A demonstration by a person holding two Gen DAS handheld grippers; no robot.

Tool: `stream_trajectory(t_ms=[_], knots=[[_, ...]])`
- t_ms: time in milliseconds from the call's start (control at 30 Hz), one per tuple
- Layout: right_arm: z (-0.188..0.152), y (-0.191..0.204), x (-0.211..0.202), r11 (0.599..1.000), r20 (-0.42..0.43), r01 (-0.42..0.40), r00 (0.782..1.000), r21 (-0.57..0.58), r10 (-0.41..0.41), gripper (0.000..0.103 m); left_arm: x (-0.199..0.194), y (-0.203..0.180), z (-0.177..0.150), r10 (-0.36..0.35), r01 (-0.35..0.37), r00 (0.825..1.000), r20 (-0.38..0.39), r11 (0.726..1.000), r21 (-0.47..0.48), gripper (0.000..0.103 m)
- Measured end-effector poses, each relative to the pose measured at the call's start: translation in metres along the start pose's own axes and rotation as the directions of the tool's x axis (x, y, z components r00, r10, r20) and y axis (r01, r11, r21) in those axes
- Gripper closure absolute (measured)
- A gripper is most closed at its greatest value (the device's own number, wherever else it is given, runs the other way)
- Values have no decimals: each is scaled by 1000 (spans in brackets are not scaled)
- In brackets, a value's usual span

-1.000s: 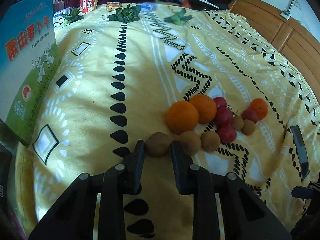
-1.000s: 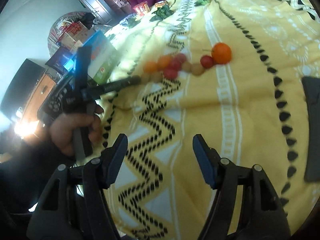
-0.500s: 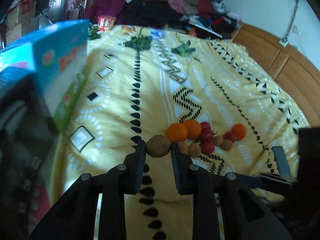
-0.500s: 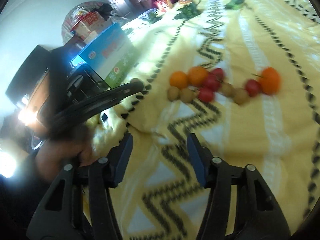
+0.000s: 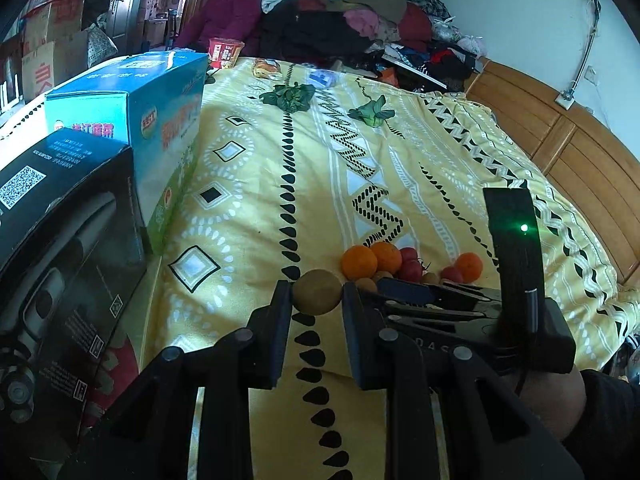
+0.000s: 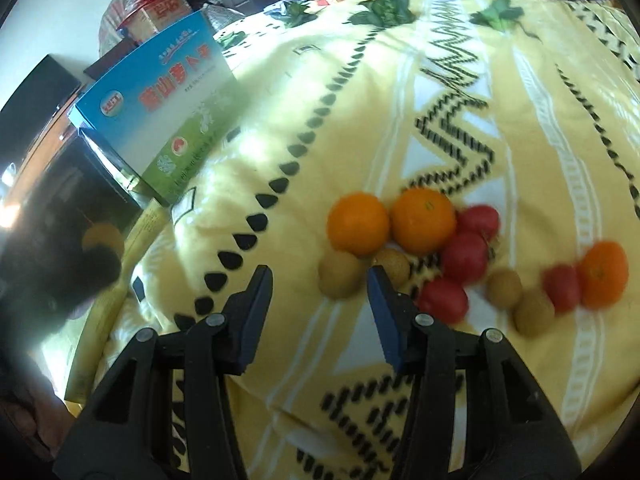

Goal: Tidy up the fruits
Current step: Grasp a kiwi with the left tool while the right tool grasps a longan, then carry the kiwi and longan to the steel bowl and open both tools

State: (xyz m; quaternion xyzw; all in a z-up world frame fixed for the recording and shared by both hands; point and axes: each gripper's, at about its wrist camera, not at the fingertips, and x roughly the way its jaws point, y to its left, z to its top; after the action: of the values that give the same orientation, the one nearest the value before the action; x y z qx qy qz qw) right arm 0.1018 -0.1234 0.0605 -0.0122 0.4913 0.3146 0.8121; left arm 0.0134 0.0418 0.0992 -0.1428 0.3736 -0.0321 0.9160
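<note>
My left gripper (image 5: 316,300) is shut on a brown kiwi (image 5: 317,291) and holds it above the near edge of the yellow bedspread (image 5: 320,184). The fruit pile lies beyond it: two oranges (image 6: 358,222) side by side, red tomatoes (image 6: 464,258), several brown kiwis (image 6: 342,274) and a third orange (image 6: 604,274) at the right. My right gripper (image 6: 320,286) is open, low over the bedspread, its fingertips just short of the nearest kiwi. It also shows in the left wrist view (image 5: 440,300), right of my left gripper.
A blue and green carton (image 6: 160,108) stands at the bed's left edge, a black box (image 5: 60,240) next to it. Green leafy vegetables (image 5: 290,96) lie far up the bed. A person in an orange hat (image 5: 234,4) sits beyond. A wooden headboard (image 5: 580,152) runs along the right.
My left gripper lifted the kiwi off the bedspread and drew back from the pile. My right gripper moved forward and left toward the fruit pile.
</note>
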Motion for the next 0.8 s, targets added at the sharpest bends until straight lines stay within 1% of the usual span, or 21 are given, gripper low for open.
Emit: stream_trajectory(t_ms=[100, 167, 267, 333, 433, 533, 600, 633, 733, 800], knots=[[-6, 9, -6, 998, -2, -59, 998, -7, 59, 57, -5, 2, 2, 1, -1, 1000, 19, 1000, -1, 78], [-11, 13, -7, 998, 2, -53, 999, -27, 53, 58, -4, 5, 4, 2, -1, 1000, 19, 1000, -7, 78], [-12, 4, 3, 998, -10, -44, 999, 35, 44, 57, -1, 5, 4, 2, -2, 1000, 17, 1000, -17, 78], [-12, -2, 3, 996, 2, -51, 999, 77, 51, 57, 1, 5, 3, 1, -1, 1000, 16, 1000, -15, 78], [-6, -3, 6, 995, 19, -45, 999, 84, 44, 57, 3, 4, 3, -4, 4, 1000, 9, 1000, -18, 78], [1, 0, 16, 998, 18, -27, 1000, 64, 26, 58, 5, 6, 3, -1, 1, 1000, 4, 1000, -21, 78], [1, -2, 20, 999, 9, 1, 1000, 54, -1, 70, 6, 7, 2, 3, -3, 1000, -4, 1000, -20, 78], [0, -3, 22, 998, 3, 18, 1000, 55, -18, 78, 7, 8, 2, 5, -5, 1000, -8, 1000, -22, 78], [-4, -4, 12, 998, 15, 13, 1000, 62, -14, 78, 6, 8, -1, 4, -4, 1000, -13, 1000, -26, 78], [-6, 0, -4, 999, 37, -1, 999, 53, -1, 78, 2, 5, -1, -4, 3, 1000, -12, 1000, -27, 78]])
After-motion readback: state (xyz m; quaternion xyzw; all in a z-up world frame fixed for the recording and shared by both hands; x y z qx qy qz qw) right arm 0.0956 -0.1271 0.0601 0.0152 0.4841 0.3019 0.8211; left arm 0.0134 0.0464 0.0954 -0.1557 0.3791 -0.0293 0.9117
